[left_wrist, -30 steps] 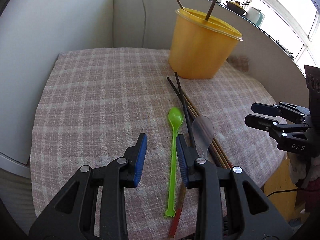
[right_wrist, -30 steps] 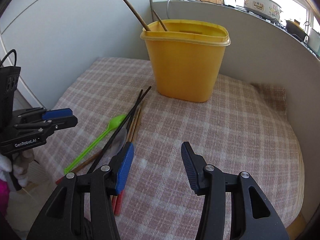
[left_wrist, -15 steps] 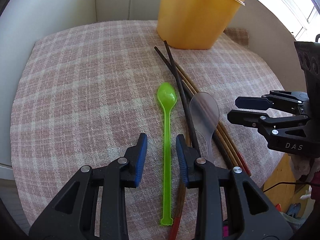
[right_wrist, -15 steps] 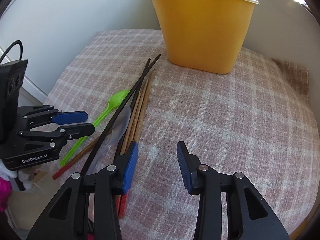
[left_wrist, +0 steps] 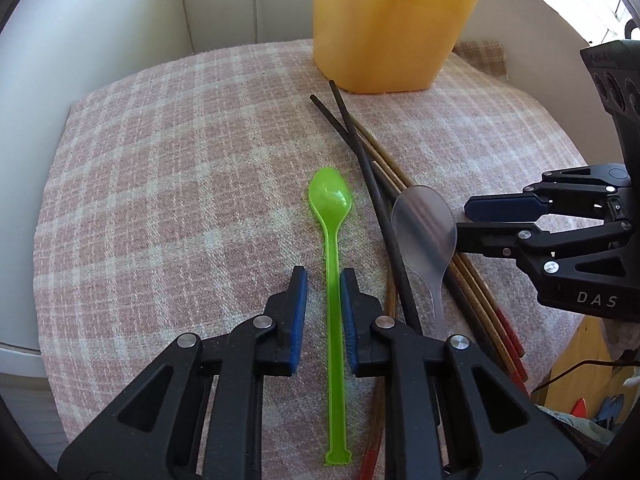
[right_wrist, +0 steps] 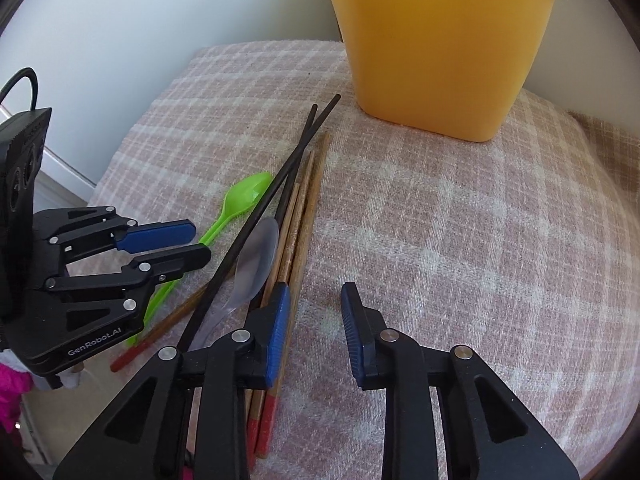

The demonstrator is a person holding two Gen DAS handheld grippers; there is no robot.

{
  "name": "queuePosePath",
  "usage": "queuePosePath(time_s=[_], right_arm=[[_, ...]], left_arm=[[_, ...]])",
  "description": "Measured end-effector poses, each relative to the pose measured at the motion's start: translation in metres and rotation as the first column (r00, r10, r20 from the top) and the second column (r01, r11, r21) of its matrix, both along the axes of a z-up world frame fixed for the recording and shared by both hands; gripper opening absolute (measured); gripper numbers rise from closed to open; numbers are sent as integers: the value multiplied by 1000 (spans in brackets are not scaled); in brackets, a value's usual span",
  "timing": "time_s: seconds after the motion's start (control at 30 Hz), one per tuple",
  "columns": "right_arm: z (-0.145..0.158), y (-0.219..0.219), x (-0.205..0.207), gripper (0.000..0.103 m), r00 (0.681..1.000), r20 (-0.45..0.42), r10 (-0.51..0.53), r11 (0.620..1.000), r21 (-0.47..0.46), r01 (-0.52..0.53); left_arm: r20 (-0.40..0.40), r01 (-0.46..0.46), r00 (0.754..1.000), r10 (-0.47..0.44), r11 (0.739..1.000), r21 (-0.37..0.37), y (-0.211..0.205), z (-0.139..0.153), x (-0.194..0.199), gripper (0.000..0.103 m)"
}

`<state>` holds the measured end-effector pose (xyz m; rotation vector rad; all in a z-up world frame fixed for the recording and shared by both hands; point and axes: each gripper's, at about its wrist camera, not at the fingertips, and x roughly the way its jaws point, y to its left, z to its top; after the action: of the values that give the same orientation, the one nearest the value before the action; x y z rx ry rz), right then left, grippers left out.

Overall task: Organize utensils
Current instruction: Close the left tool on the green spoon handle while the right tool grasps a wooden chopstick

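Observation:
A green plastic spoon (left_wrist: 334, 280) lies on the pink checked cloth (left_wrist: 168, 184), bowl toward the yellow tub (left_wrist: 384, 24). My left gripper (left_wrist: 323, 280) is open, low over the cloth, one finger on each side of the spoon's handle with small gaps. Right of it lie two black chopsticks (left_wrist: 372, 184), a clear spoon (left_wrist: 424, 224) and several wooden chopsticks with red ends (right_wrist: 296, 240). My right gripper (right_wrist: 316, 308) is open, its left finger over the wooden chopsticks; it also shows in the left wrist view (left_wrist: 472, 220). The left gripper shows in the right wrist view (right_wrist: 200, 244).
The yellow tub (right_wrist: 440, 48) stands at the back of the cloth against a white wall. The cloth's front edge drops off behind both grippers. Bare checked cloth (right_wrist: 480, 240) spreads to the right of the utensils.
Both grippers have come lower and forward. My left gripper has slid left so its fingers now straddle the green spoon's handle, and they have narrowed. My right gripper has neared the wooden chopsticks.

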<state>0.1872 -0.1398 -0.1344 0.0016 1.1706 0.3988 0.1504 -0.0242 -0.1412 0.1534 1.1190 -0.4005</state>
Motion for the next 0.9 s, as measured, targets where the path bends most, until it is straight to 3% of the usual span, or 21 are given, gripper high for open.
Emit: queuePosePath(time_s=[0.17, 0.33, 0.53, 0.83, 0.9], right_arm=[[-2, 3, 5, 24, 1000, -31, -2, 1000, -8, 2], [-6, 10, 15, 17, 998, -66, -1, 999, -32, -1], [-8, -4, 21, 13, 992, -126, -28, 999, 38, 33], [-9, 10, 28, 12, 993, -121, -9, 999, -34, 4], [-9, 10, 29, 8, 993, -118, -11, 999, -42, 6]], left_arm=[[-5, -3, 1000, 3, 1000, 0, 3, 0, 4, 11], [-2, -16, 1000, 16, 1000, -8, 6, 1, 11, 9], [-16, -17, 1000, 17, 1000, -21, 19, 3, 23, 6], [-38, -28, 999, 28, 1000, -8, 12, 8, 47, 6], [-27, -21, 999, 21, 1000, -10, 8, 8, 50, 6]])
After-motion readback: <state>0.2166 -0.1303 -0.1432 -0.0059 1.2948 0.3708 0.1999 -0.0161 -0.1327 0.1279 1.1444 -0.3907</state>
